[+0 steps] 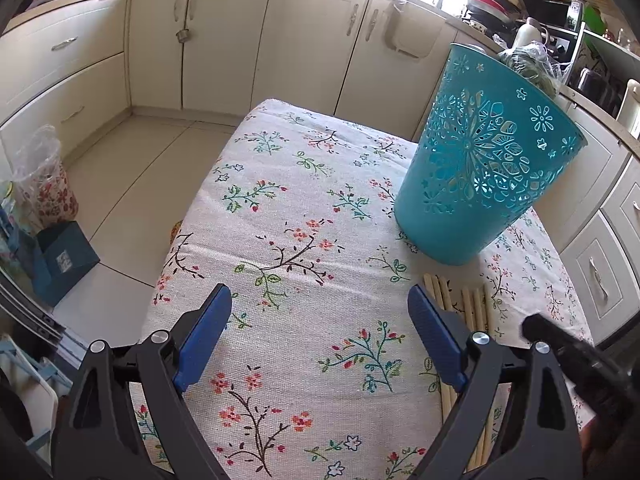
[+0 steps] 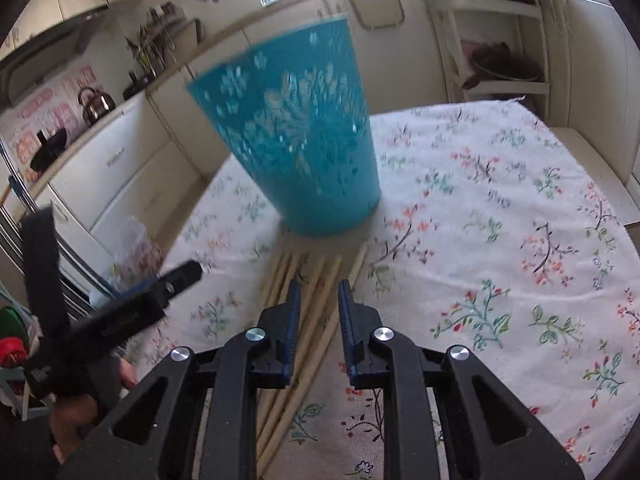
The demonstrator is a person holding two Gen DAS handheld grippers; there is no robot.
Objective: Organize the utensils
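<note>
1. One teal bin (image 1: 486, 160) w/ cut-out flower pattern is seen upright on the floral tablecloth (image 1: 288, 240), toward the far half of the table.
2. A loose bundle of wooden sticks (image 2: 316, 292) is laid flat on the cloth, tips just short of the bin's base; approx. six or seven can be counted in the right wrist view, exact no. can't be told as some overlap and the frame is blurred.
3. Two grippers are seen. The left gripper (image 1: 320, 328) is spread wide, nothing between its blue pads, over bare cloth left of the sticks.
4. The right gripper (image 2: 319, 296) is parted only narrowly, above the stick bundle; sticks are seen in the gap between the pads, but no pad is seen pressing on one. Contact w/ the sticks can't be told.
5. Edges: the cloth's left edge drops to tiled floor (image 1: 132, 184) close beside the left gripper; far edge lies behind the bin, w/ cream cabinets (image 1: 224, 40) beyond.
6. Open room: a broad bare stretch of cloth is seen right of the sticks and bin in the right wrist view.
</note>
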